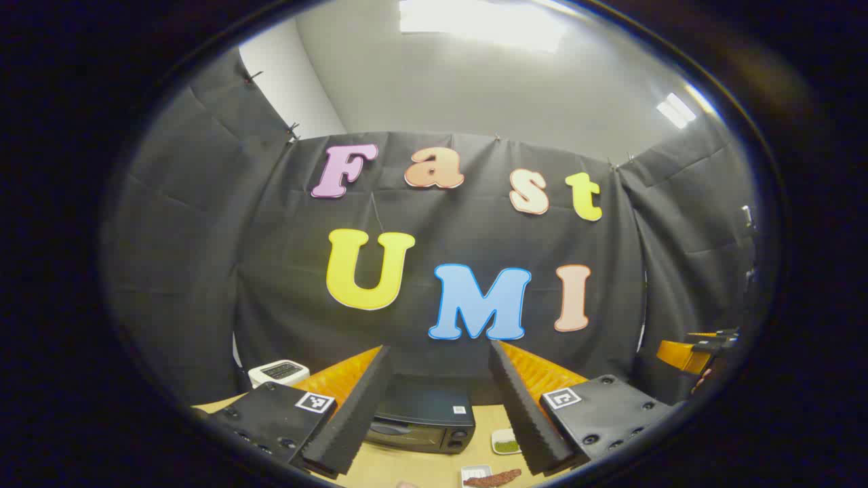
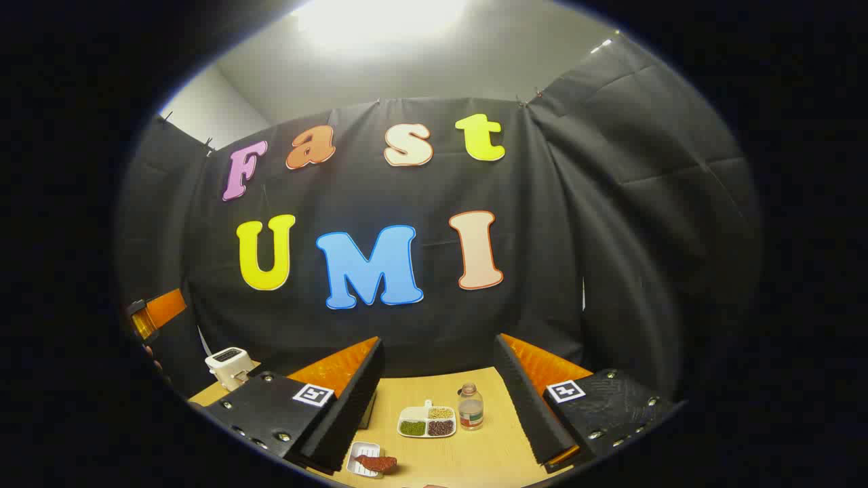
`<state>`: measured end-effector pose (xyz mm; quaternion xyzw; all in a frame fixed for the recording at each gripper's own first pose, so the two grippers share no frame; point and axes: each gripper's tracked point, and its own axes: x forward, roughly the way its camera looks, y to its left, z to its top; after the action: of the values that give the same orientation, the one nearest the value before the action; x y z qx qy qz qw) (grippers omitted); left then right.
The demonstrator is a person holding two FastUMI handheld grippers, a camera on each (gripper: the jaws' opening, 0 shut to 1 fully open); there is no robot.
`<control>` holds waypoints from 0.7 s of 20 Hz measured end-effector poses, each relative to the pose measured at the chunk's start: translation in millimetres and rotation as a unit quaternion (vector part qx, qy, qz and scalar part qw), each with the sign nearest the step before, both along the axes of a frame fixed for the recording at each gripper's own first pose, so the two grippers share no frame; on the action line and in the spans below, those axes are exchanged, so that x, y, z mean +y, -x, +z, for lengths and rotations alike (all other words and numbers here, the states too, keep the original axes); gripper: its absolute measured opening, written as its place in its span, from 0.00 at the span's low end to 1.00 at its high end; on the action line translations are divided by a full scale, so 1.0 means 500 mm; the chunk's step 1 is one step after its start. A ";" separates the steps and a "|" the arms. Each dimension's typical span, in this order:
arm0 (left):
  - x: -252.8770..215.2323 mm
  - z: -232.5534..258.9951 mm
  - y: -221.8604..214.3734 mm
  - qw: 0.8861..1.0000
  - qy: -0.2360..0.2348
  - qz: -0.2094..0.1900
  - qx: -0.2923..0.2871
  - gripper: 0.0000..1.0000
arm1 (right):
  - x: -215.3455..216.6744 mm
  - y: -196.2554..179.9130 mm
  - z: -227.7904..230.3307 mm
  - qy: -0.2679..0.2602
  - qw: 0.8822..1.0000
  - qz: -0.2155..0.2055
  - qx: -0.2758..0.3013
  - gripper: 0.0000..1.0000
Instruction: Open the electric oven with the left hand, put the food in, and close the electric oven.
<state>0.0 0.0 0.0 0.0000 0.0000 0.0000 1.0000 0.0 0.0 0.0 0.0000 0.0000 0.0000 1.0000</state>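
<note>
In the left gripper view, the left gripper [image 1: 439, 407] is held up above a pale wooden table [image 1: 420, 468], its two fingers spread wide with nothing between them. Seen through the gap, the electric oven [image 1: 422, 421] — a dark box with its door shut and two knobs at its right end — sits on the table against the black cloth wall. Just right of the oven stands a small dish [image 1: 505, 442] with something green in it. Nearer the camera, at the bottom edge, a small white tray [image 1: 476, 476] carries the food [image 1: 494, 478], a reddish-brown strip lying partly over the tray's right rim. A white toaster [image 1: 278, 371] stands at the far left of the table. At the right edge the other gripper [image 1: 698, 349] shows in part; whether its fingers are apart cannot be told from here.

In the right gripper view, the right gripper [image 2: 439, 407] also hangs above the table [image 2: 488, 454], fingers wide apart and empty. Between them lie a divided plate [image 2: 426, 421] with green, yellow and dark fillings and, just beside it on the right, a small bottle [image 2: 470, 407] standing upright. The white tray [image 2: 362, 458] with the food [image 2: 375, 463] on it lies near the bottom, close by the left finger. The toaster [image 2: 229, 366] stands at the table's far left — beyond it, at the view's left edge, part of the left gripper [image 2: 156, 313] shows.
</note>
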 end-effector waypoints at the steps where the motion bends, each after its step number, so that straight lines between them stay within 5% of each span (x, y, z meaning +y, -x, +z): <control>1: 0.000 0.001 -0.004 1.000 -0.003 -0.002 0.000 1.00 | 0.003 0.001 0.012 0.002 1.000 0.000 -0.005 0.98; 14: 0.068 -0.008 -0.007 0.999 -0.013 -0.038 0.019 1.00 | 0.096 0.015 0.020 0.015 1.000 -0.013 -0.013 0.99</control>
<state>3.7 34.0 -4.2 0.0128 0.0193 -0.0383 0.9990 -7.7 48.1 10.2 -0.0150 -0.0130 -0.0133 0.9997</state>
